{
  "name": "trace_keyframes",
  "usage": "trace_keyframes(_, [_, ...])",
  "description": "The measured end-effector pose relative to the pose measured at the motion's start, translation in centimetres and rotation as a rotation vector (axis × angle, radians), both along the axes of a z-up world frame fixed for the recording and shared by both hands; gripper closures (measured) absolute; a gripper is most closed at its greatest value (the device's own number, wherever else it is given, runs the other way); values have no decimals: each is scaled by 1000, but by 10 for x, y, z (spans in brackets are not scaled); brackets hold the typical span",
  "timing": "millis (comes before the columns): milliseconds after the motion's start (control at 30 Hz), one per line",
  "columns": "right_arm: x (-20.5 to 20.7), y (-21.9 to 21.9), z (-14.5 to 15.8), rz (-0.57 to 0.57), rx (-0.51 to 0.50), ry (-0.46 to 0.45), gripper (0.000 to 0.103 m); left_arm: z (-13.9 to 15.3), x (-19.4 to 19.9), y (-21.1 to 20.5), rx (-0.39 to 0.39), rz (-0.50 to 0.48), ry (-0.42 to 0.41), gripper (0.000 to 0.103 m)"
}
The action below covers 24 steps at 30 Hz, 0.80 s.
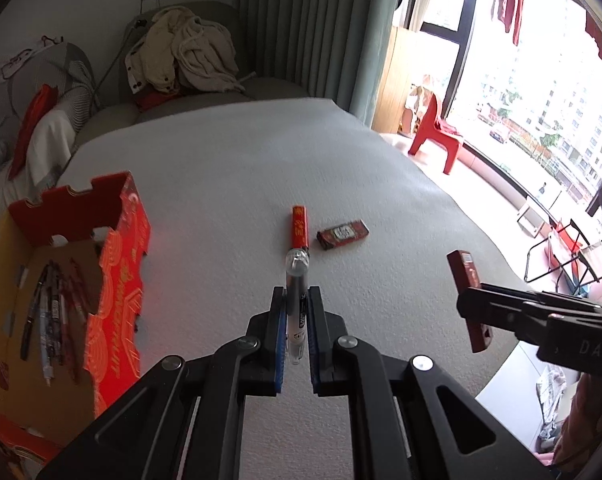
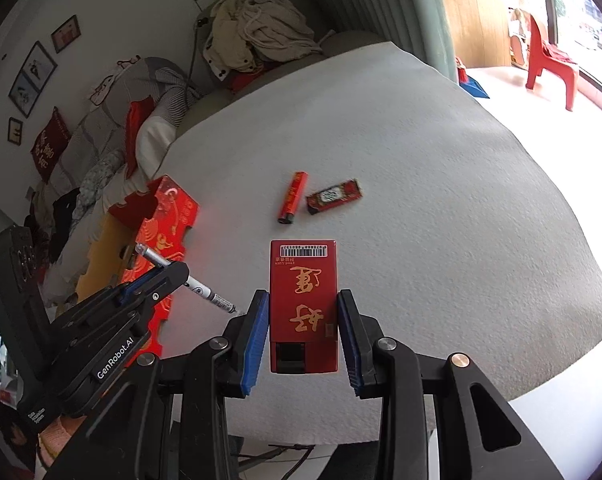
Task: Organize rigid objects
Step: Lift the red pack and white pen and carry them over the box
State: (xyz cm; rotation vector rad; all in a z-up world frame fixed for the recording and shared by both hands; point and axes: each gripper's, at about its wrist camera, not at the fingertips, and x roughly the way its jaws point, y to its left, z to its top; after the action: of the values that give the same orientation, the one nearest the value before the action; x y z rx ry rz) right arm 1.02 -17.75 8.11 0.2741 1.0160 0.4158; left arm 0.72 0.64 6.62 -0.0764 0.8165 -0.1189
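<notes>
My left camera looks forward and down over my jaws across the bed (image 1: 261, 168). My right camera does likewise from further right. Both see the red box (image 1: 117, 264) (image 2: 169, 216), red tube (image 1: 300, 226) (image 2: 293, 198) and armchair (image 1: 221, 92) (image 2: 341, 44).

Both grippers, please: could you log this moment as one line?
left gripper: shut on clear-capped pen | right gripper: shut on red gold-lettered box | on white bed: red tube, dark red pack

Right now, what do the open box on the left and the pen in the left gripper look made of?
Open box: printed cardboard, likely; glossy red-orange outside, plain yellowish inside, die-cut notched edges. Pen: clear plastic barrel, it seems; see-through cap end, printed label lower down.
</notes>
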Motion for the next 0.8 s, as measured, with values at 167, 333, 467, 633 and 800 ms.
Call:
trace_keyframes(167, [5, 30, 21, 47, 11, -43, 68, 32, -12, 28, -26, 45, -86, 93])
trace_keyframes(333, [9, 72, 39, 117, 17, -84, 68, 61, -25, 67, -41, 117, -161, 93])
trace_keyframes(467, [11, 106, 47, 178, 28, -103, 68, 79, -36, 102, -47, 184, -202, 93])
trace_keyframes(633, [12, 156, 53, 263, 42, -113, 68, 91, -50, 149, -34, 273, -232, 93])
trace_keyframes(800, [10, 208, 51, 354, 42, -107, 68, 88, -64, 190, -21, 349, -225, 93])
